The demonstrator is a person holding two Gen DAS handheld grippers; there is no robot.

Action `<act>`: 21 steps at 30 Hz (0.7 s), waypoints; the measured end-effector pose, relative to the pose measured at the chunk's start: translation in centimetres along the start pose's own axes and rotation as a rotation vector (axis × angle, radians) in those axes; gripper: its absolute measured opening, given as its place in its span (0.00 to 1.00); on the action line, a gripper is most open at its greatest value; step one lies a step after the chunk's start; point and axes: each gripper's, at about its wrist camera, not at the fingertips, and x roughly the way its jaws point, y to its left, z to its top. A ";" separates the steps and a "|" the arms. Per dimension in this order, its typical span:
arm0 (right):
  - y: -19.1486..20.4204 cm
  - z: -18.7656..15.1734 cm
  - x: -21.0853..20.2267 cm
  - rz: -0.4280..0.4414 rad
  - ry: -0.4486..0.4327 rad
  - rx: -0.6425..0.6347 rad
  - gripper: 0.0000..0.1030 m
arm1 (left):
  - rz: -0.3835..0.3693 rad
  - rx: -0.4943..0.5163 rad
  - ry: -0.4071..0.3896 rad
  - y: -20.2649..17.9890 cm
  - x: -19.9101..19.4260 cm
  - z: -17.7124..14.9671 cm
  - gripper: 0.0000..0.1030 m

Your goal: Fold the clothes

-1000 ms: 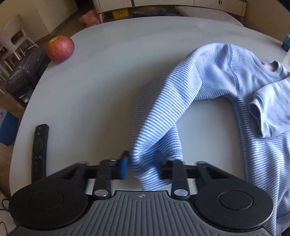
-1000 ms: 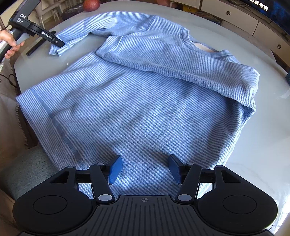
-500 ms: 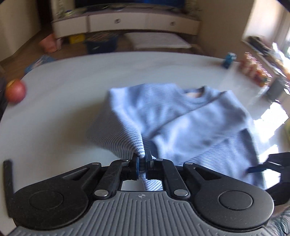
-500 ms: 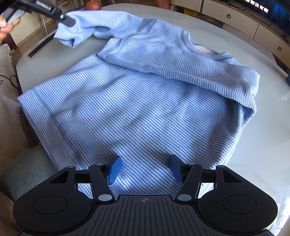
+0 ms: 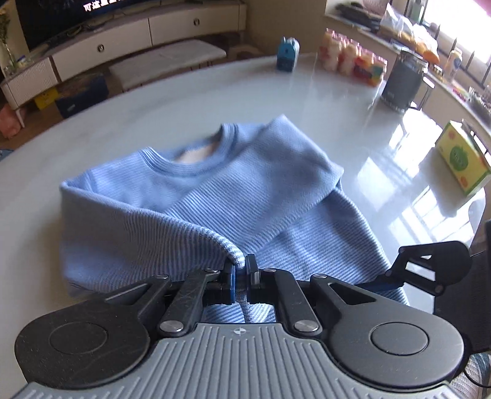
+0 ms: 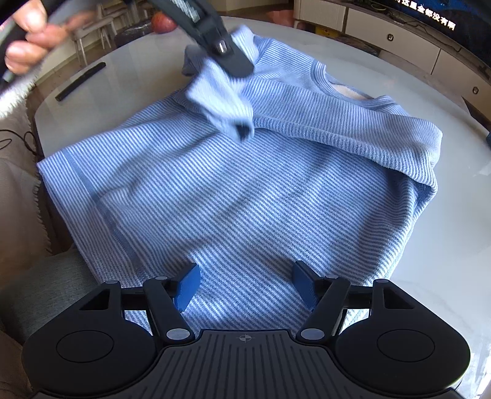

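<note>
Striped blue sweater [image 6: 245,190], sleeve [image 5: 172,227] pinched in left claw [image 5: 241,273]; right claw [image 6: 245,288] opening, empty; no legible labels

- The right gripper [image 6: 244,284] hangs low over the hem part of the blue striped sweater [image 6: 245,196]; its jaws are opening, and the blue pads do not press the cloth.
- The sweater lies on the white table [image 6: 454,245], one sleeve folded across the chest.
- The left gripper [image 6: 242,129], blurred, is clamped on the other sleeve [image 6: 214,95] and holds it above the chest.
- A hand [image 6: 27,40] grips its handle.
- A black remote [image 6: 80,81] and an apple [image 6: 162,23] lie at the far side.
</note>
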 end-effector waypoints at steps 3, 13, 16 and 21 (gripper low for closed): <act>-0.1 -0.1 0.0 0.008 -0.005 -0.004 0.68 | 0.000 0.008 0.021 -0.4 1.3 -0.2 0.06; 0.0 0.0 0.2 0.004 -0.001 -0.013 0.69 | -0.005 0.039 -0.015 -1.3 -0.2 -0.5 0.48; 0.0 0.0 0.1 0.005 0.006 -0.005 0.69 | 0.019 0.072 0.002 -0.9 -1.3 -2.0 0.48; -0.2 0.3 -0.3 0.037 0.030 0.022 0.69 | 0.086 0.050 0.064 1.7 -1.1 -5.6 0.48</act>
